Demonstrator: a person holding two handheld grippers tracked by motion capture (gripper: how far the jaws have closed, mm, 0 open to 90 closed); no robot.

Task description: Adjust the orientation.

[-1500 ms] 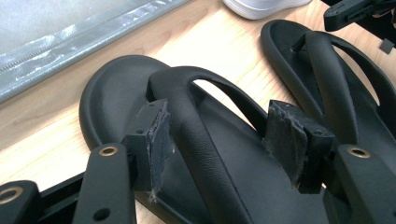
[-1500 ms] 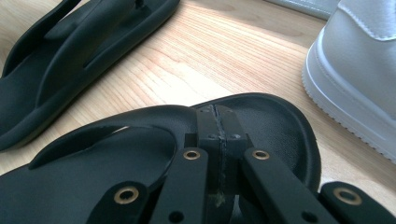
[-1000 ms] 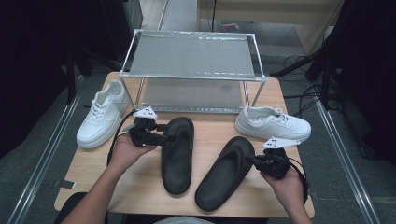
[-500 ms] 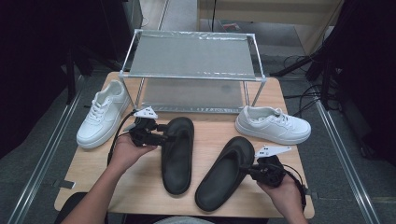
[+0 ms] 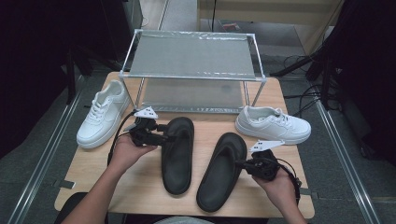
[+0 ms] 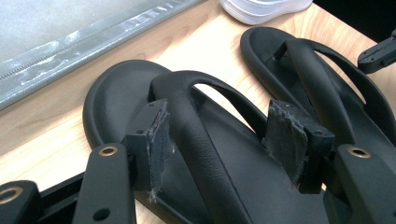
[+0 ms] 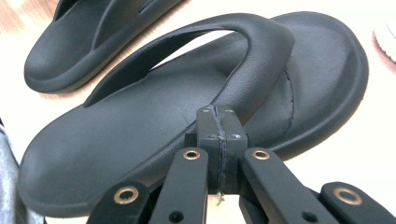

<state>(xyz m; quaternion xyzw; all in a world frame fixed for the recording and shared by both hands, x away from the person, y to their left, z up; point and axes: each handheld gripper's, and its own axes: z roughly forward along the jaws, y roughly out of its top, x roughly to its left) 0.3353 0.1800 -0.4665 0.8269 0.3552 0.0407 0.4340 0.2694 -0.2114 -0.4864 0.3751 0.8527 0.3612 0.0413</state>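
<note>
Two black flip-flop sandals lie side by side on the wooden table. My left gripper (image 5: pixel 169 136) (image 6: pixel 224 140) is open, its jaws straddling the strap of the left sandal (image 5: pixel 177 156) (image 6: pixel 121 93); the strap runs close along the left pad (image 6: pixel 156 137). My right gripper (image 5: pixel 241 163) (image 7: pixel 219 128) is shut with nothing between its pads, its tip at the right-hand edge of the right sandal (image 5: pixel 219 175) (image 7: pixel 140 126), just short of the strap.
A white sneaker (image 5: pixel 100 114) sits at the table's left and another (image 5: pixel 273 123) at its right. A metal two-tier shelf rack (image 5: pixel 194 65) stands at the back. Bare table (image 5: pixel 140 186) lies near the front edge.
The right hand has shifted slightly beside the right sandal, its gripper staying shut. The left hand and both sandals have kept still.
</note>
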